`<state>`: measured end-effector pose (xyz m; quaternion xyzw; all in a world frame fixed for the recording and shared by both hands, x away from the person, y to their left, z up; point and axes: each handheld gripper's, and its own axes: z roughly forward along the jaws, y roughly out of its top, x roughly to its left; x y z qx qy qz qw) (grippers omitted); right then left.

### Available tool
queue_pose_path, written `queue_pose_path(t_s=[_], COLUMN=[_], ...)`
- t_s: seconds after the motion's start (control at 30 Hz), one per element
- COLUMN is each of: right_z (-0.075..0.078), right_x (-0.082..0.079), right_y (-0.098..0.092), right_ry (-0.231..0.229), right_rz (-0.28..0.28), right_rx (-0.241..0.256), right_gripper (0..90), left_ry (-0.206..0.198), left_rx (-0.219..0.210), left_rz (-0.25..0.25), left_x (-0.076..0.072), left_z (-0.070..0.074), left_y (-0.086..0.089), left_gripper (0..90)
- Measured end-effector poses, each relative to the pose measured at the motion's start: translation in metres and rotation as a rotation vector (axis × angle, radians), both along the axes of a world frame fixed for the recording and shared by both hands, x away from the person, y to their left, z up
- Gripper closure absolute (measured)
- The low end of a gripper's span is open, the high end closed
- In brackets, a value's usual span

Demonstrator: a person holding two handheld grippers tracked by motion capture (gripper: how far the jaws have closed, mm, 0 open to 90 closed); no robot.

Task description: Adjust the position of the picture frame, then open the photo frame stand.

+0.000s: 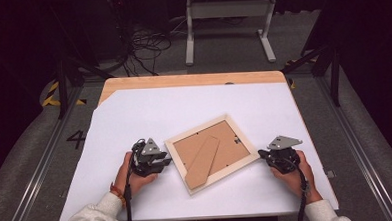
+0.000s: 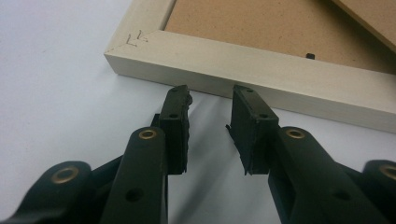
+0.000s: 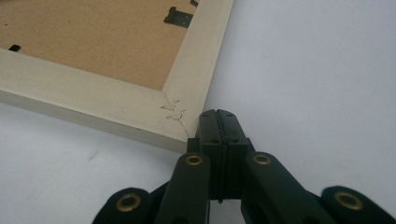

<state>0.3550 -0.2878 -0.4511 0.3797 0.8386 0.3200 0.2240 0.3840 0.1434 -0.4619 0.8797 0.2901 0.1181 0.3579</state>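
- A frame [image 1: 212,153] lies face down on the white sheet [image 1: 149,112] covering the table [image 1: 192,80], near the middle, turned askew, its brown backing up.
- Its stand flap [image 1: 202,161] lies flat along the backing, pointing toward the near edge.
- The left gripper [image 1: 167,160] sits just left of the frame, held in the left hand [image 1: 134,174]. Its jaws stand narrowly apart with nothing between them, tips right at the frame's outer side [image 2: 243,77]; whether they touch it I cannot tell.
- The right gripper [image 1: 262,153] sits at the frame's right corner, held in the right hand [image 1: 293,175]. Its jaws are pressed together, empty, tips against the corner [image 3: 180,126].
- The frame lies between the two grippers.
- Black clips [image 3: 177,17] show on the backing's edge.
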Motion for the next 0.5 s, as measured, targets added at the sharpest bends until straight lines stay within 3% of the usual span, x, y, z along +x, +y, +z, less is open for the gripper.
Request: queue_pose_path(t_s=[0.5], right_z=[0.000], right_x=[-0.011], right_y=[0.003], right_ry=[0.006], right_rz=[0.027], right_rx=[-0.001], right_gripper=[90.0], left_ry=[0.009], left_rx=[-0.003], left_rz=[0.008], left_x=[0.010], left_z=[0.000], left_y=[0.002], left_gripper=[68.3])
